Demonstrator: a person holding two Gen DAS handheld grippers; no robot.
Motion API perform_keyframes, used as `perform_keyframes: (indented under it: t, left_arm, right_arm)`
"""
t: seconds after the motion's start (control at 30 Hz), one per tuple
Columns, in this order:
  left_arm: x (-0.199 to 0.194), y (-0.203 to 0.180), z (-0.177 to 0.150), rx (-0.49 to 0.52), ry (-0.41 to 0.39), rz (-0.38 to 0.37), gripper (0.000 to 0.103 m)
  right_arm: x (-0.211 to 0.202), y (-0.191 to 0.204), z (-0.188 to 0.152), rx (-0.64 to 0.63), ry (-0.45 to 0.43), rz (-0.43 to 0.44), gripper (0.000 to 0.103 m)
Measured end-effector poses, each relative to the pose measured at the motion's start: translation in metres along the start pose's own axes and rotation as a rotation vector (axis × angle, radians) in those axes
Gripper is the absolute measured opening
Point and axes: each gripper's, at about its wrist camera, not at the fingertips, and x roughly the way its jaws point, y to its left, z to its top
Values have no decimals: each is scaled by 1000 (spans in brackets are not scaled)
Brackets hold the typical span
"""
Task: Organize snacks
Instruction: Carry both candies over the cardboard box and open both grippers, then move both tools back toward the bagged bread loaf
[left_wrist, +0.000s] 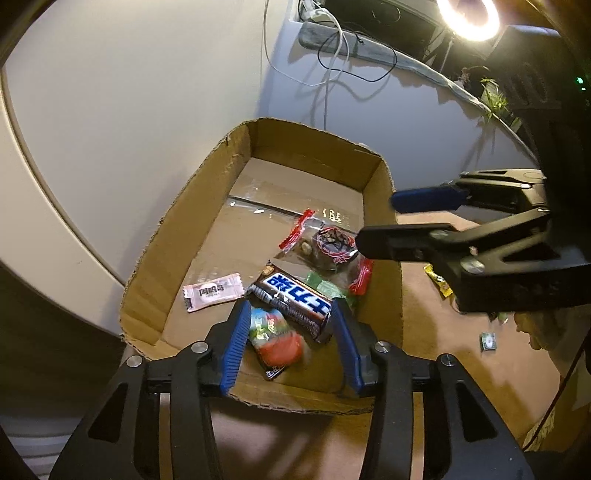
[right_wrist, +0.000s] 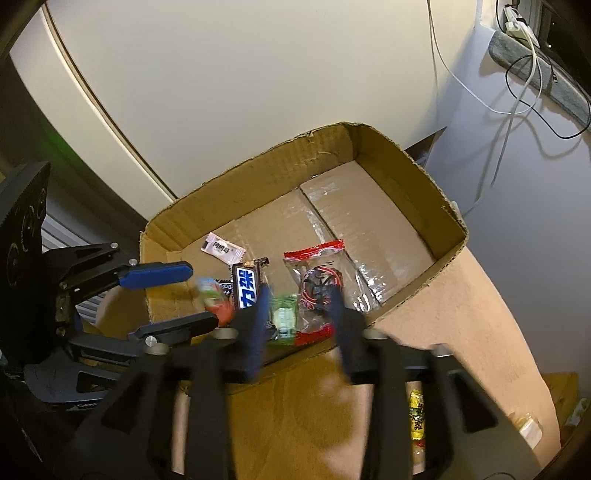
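Note:
An open cardboard box (left_wrist: 384, 295) (right_wrist: 417, 162) holds several snacks: a pale pink sachet (left_wrist: 213, 291) (right_wrist: 221, 249), a dark chocolate bar with blue lettering (left_wrist: 295, 301) (right_wrist: 246, 286), a clear packet with red ends (left_wrist: 328, 247) (right_wrist: 317, 280) and a green packet (left_wrist: 325, 288) (right_wrist: 283, 317). My left gripper (left_wrist: 291, 308) (right_wrist: 201, 295) hangs over the box's near corner, open. A blurred red-and-green packet (left_wrist: 277, 336) (right_wrist: 214, 299) lies loose between its fingers. My right gripper (right_wrist: 300, 291) (left_wrist: 377, 219) is open above the green packet, gripping nothing.
A yellow packet (left_wrist: 437, 282) (right_wrist: 415, 417) and a small green square packet (left_wrist: 487, 340) lie on the brown tabletop (right_wrist: 461, 314) right of the box. Cables (left_wrist: 332, 55) hang on the wall behind. A ring light (left_wrist: 469, 18) glows at top right.

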Motion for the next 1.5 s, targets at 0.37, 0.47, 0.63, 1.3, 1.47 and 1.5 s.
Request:
perform_keyframes:
  t: [0.37,0.47,0.63,1.3,1.47,1.5]
  left_arm:
    - [-1,-5,2,13,-5,12,47]
    - [-2,-7,3,20,-6,16,48]
    - [-3,-12,4,25,-10,14,58]
    - [13,-78,15,47,40,-140,71]
    - [19,-108,18,91,55,-198,71]
    - [20,-115,19,103,60,-210,71]
  right_arm:
    - [-6,-10,-2,23,-12,-19,71]
    - [-8,-12,-4,26,-13,-21,72]
    - [-15,-15,-8,34,-22,-22,78]
    - [-77,-99,-86,336,-93,-58,81]
    - [-96,-130,-122,433,-104,-87,81]
    - [-101,-138,-132,461,-106,-95,81]
